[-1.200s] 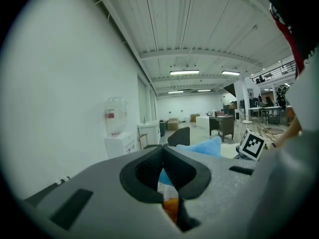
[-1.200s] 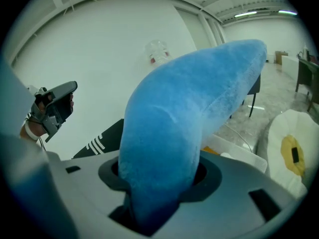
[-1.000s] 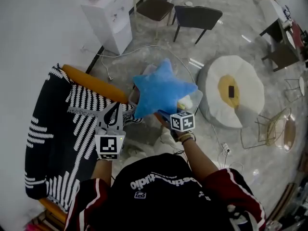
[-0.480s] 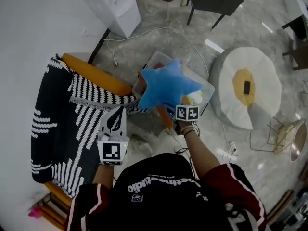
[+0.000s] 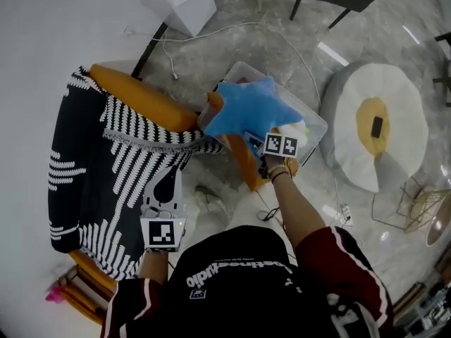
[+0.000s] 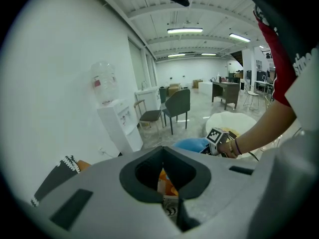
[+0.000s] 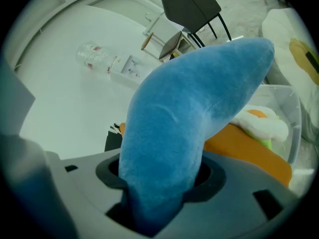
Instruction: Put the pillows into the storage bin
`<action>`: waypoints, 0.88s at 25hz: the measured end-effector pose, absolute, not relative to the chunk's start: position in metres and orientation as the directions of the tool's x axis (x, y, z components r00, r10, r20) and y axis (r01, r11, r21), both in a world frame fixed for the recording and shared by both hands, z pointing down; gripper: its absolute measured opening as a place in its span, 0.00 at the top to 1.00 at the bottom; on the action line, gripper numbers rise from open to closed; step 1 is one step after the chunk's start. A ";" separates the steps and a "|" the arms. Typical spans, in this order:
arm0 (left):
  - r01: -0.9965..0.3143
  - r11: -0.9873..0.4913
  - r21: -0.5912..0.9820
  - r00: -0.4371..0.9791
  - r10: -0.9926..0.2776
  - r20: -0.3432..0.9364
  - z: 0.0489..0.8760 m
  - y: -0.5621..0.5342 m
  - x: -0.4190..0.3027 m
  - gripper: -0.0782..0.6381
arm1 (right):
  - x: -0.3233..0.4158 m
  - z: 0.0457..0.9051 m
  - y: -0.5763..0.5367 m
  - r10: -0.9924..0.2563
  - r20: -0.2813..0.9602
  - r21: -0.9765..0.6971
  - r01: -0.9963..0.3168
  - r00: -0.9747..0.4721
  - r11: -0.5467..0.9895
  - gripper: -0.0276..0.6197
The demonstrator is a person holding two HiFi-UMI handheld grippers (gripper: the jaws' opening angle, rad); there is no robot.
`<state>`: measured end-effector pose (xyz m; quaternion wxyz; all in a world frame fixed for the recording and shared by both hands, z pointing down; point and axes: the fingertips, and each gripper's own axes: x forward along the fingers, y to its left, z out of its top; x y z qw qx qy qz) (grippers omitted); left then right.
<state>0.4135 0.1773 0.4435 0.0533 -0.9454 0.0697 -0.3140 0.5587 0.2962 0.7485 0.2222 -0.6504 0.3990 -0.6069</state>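
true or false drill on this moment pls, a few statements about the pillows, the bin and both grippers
1. The left gripper is shut with nothing between its jaws. True.
2. The right gripper is empty. False: the blue star pillow is between its jaws, which have just been opening.
3. The blue star pillow lies on the black and white blanket. False: it is over the clear storage bin, apart from the blanket.
4. An orange pillow is already in the storage bin. True.
5. The left gripper hangs over the storage bin. False: it is over the blanket, to the left of the bin in the head view.
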 end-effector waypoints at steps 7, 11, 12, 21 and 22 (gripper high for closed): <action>-0.099 -0.985 -0.140 0.789 -0.163 0.593 0.452 0.179 0.417 0.88 | 0.562 0.830 0.353 -0.455 0.886 -0.450 -0.404 -0.091 -0.796 0.23; -0.096 -0.986 -0.138 0.793 -0.160 0.588 0.449 0.176 0.413 0.88 | 0.569 0.831 0.389 -0.368 0.929 -0.350 -0.431 -0.045 -0.832 0.20; -0.098 -0.986 -0.136 0.797 -0.160 0.583 0.447 0.175 0.413 0.88 | 0.570 0.828 0.395 -0.361 0.932 -0.339 -0.432 -0.034 -0.836 0.21; -0.131 -0.983 -0.126 0.843 -0.178 0.508 0.417 0.168 0.405 0.88 | 0.575 0.781 0.406 -0.363 0.930 -0.291 -0.481 0.060 -0.827 0.23; -0.131 -0.983 -0.129 0.848 -0.179 0.499 0.412 0.166 0.404 0.88 | 0.574 0.773 0.405 -0.365 0.928 -0.290 -0.484 0.067 -0.826 0.23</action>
